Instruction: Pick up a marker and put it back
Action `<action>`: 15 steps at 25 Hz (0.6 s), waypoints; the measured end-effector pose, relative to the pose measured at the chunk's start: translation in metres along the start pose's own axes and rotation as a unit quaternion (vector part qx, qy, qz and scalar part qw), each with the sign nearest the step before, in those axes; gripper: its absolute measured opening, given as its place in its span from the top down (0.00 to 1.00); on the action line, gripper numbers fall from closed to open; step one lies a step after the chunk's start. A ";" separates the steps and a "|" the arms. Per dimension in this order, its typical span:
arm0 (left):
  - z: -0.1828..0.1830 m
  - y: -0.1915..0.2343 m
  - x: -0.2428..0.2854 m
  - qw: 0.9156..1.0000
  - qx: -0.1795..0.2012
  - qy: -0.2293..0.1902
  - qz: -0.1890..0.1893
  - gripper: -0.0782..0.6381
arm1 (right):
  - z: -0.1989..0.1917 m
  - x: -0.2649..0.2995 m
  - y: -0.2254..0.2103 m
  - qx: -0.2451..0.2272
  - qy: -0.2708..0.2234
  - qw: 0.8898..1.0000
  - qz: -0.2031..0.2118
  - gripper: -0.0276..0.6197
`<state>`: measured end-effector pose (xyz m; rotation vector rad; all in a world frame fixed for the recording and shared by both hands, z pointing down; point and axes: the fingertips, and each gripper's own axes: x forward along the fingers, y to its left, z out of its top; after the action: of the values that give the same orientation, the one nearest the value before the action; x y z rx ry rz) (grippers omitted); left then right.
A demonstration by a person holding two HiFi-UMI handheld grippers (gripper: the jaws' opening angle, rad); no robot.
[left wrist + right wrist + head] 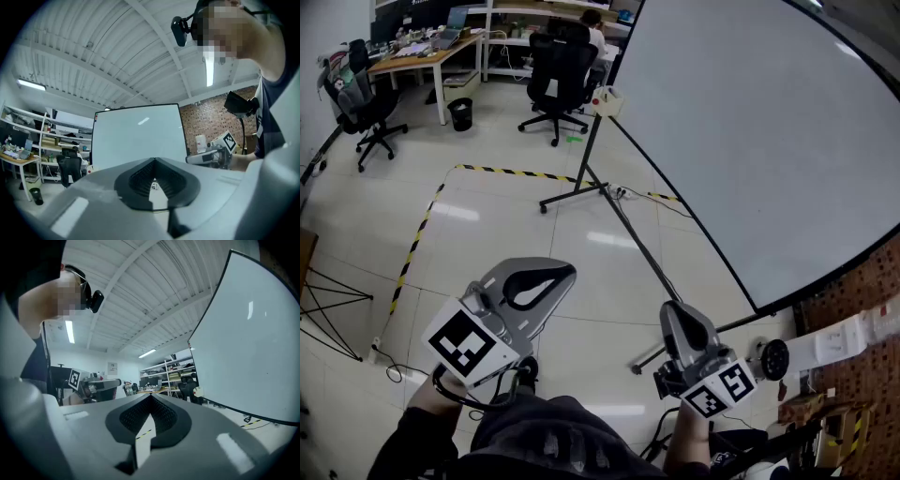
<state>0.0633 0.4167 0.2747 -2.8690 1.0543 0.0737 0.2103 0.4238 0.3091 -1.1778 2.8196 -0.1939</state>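
The left gripper (565, 273) and right gripper (672, 311) point level beside a large whiteboard (750, 141). Both have their jaws closed together on nothing. Where the marker lies cannot be told

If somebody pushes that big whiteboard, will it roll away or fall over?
The whiteboard would probably roll: its foot bar seems to end in a small wheel. It's tall and wide on a thin stand, so a hard push up high might tip it. The shiny floor likely lets it glide easily.
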 end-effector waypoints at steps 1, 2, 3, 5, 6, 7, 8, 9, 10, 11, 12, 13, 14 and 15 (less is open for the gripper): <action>-0.002 0.021 0.004 1.000 0.000 0.001 -0.001 0.88 | -0.001 0.020 -0.006 -0.002 0.000 1.000 -0.003 0.95; -0.004 0.042 0.007 1.000 0.000 0.002 -0.003 0.88 | -0.001 0.040 -0.012 -0.004 -0.001 1.000 -0.006 0.95; -0.005 0.063 0.011 1.000 0.001 0.003 -0.004 0.88 | 0.000 0.060 -0.017 -0.006 -0.003 1.000 -0.008 0.95; -0.004 0.099 0.016 1.000 0.004 0.002 -0.005 0.88 | 0.004 0.095 -0.025 -0.008 -0.006 1.000 -0.012 0.95; -0.003 0.115 0.018 1.000 0.007 -0.001 -0.006 0.88 | 0.007 0.110 -0.028 -0.010 -0.006 1.000 -0.013 0.95; -0.003 0.128 0.020 1.000 0.008 -0.004 -0.006 0.88 | 0.008 0.123 -0.032 -0.012 -0.005 1.000 -0.014 0.95; -0.005 0.140 0.021 1.000 0.007 -0.003 -0.006 0.88 | 0.009 0.135 -0.035 -0.016 -0.003 1.000 -0.013 0.95; -0.010 0.150 0.021 1.000 0.005 0.003 -0.004 0.88 | 0.009 0.146 -0.039 -0.019 -0.001 1.000 -0.012 0.95; -0.016 0.161 0.022 1.000 0.003 0.010 0.000 0.88 | 0.009 0.156 -0.044 -0.022 0.000 1.000 -0.010 0.95; -0.021 0.172 0.024 1.000 -0.001 0.015 0.003 0.88 | 0.010 0.167 -0.050 -0.024 0.001 1.000 -0.008 0.95; -0.026 0.182 0.029 1.000 -0.006 0.018 0.007 0.88 | 0.011 0.177 -0.058 -0.025 0.001 1.000 -0.006 0.95; -0.030 0.192 0.034 1.000 -0.011 0.020 0.009 0.88 | 0.013 0.187 -0.068 -0.025 0.000 1.000 -0.005 0.95; -0.034 0.203 0.041 1.000 -0.017 0.022 0.011 0.88 | 0.014 0.196 -0.079 -0.025 -0.002 1.000 -0.004 0.95; -0.038 0.213 0.049 0.999 -0.021 0.024 0.014 0.88 | 0.016 0.206 -0.090 -0.024 -0.006 1.000 -0.003 0.95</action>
<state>-0.0373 0.2197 0.2953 -2.9081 1.1139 0.0307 0.1314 0.2129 0.3012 -1.1934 2.8259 -0.1193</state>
